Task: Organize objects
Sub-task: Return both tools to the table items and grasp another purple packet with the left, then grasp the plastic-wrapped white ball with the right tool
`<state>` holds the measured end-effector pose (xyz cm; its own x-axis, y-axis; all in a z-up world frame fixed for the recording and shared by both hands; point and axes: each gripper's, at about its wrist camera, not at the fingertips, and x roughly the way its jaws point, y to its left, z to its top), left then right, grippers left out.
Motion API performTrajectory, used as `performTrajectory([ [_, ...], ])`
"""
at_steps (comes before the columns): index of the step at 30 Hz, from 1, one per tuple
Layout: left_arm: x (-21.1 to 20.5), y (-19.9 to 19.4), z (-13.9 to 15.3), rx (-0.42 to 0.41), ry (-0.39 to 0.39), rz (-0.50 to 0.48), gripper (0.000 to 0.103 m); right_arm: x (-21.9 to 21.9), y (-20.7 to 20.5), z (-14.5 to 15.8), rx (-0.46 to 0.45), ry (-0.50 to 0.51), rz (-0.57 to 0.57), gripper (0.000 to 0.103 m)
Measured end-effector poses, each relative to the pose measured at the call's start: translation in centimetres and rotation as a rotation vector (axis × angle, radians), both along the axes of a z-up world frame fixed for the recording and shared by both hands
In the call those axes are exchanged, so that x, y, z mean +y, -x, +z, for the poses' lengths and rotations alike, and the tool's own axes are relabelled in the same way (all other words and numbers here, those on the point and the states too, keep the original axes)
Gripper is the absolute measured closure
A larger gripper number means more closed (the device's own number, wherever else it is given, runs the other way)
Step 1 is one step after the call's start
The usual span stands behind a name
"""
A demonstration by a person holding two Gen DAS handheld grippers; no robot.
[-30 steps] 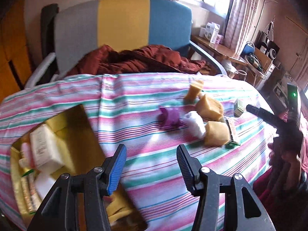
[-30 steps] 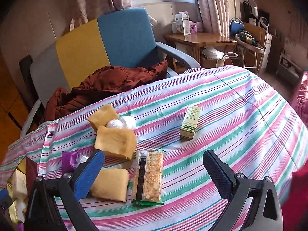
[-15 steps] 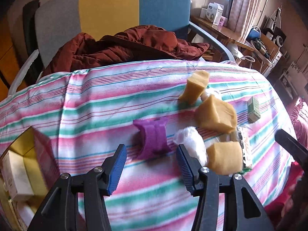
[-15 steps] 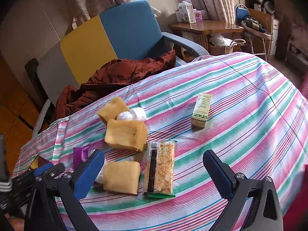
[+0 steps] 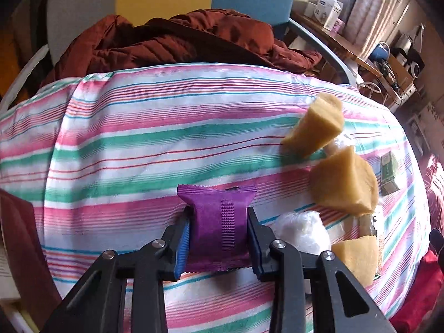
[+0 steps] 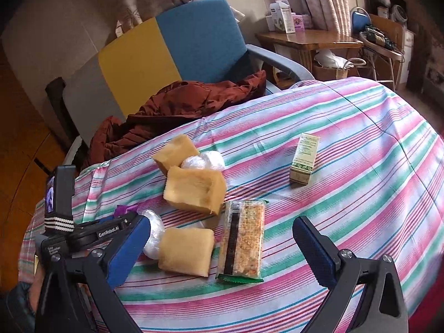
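Note:
My left gripper (image 5: 219,238) is shut on a purple snack packet (image 5: 219,222) that lies on the striped tablecloth (image 5: 155,144). In the right wrist view the left gripper (image 6: 105,230) shows at the left, with a corner of the purple packet (image 6: 125,209). My right gripper (image 6: 222,247) is open and empty, hovering over a yellow sponge (image 6: 184,251) and a cracker packet (image 6: 241,240). Two more yellow sponges (image 6: 194,190) (image 6: 176,152), white plastic-wrapped balls (image 6: 202,161) and a small green box (image 6: 304,159) lie on the cloth.
A chair (image 6: 166,52) with a rust-brown jacket (image 6: 183,102) stands behind the table. A dark red box edge (image 5: 19,238) shows at the left in the left wrist view. A wooden side table (image 6: 308,41) stands at the back right.
My left gripper moved forward from near the box to the purple packet and closed on it. My right gripper stayed open and shifted only slightly.

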<state>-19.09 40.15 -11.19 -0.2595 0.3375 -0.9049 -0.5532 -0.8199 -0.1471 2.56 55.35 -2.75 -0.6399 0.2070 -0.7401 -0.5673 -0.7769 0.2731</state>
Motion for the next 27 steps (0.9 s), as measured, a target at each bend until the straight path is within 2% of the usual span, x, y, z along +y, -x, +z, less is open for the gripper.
performTrajectory([
  [4, -1.9, -1.0, 1.7, 0.012, -0.04, 0.007, 0.068, -1.5, 0.9, 0.0, -0.015, -0.047, 0.068, 0.003],
  [8, -3.8, -2.4, 4.9, 0.044, -0.09, -0.001, 0.068, -3.4, 2.3, -0.9, -0.056, -0.055, 0.168, 0.008],
  [13, -6.2, -4.3, 8.4, 0.096, -0.154, -0.025, 0.068, -5.9, 4.5, -2.0, -0.109, -0.072, 0.297, 0.023],
  [15, -7.3, -5.2, 9.6, 0.11, -0.182, -0.031, 0.068, -6.4, 5.8, -2.5, -0.132, -0.07, 0.339, 0.029],
  [21, -11.2, -8.0, 12.0, 0.167, -0.24, -0.043, 0.068, -8.3, 10.8, -4.2, -0.202, -0.111, 0.447, 0.033],
  [24, -13.0, -9.1, 12.4, 0.174, -0.251, -0.038, 0.068, -9.3, 13.5, -5.8, -0.281, -0.161, 0.485, 0.037],
  [25, -13.8, -9.4, 12.4, 0.175, -0.254, -0.03, 0.068, -9.5, 14.2, -6.5, -0.312, -0.177, 0.485, 0.041],
  [26, -14.5, -9.7, 12.4, 0.176, -0.256, -0.024, 0.068, -9.6, 14.8, -7.4, -0.346, -0.18, 0.492, 0.057],
  [27, -15.2, -9.9, 12.4, 0.174, -0.261, -0.018, 0.068, -9.7, 15.1, -8.1, -0.373, -0.182, 0.493, 0.066],
])
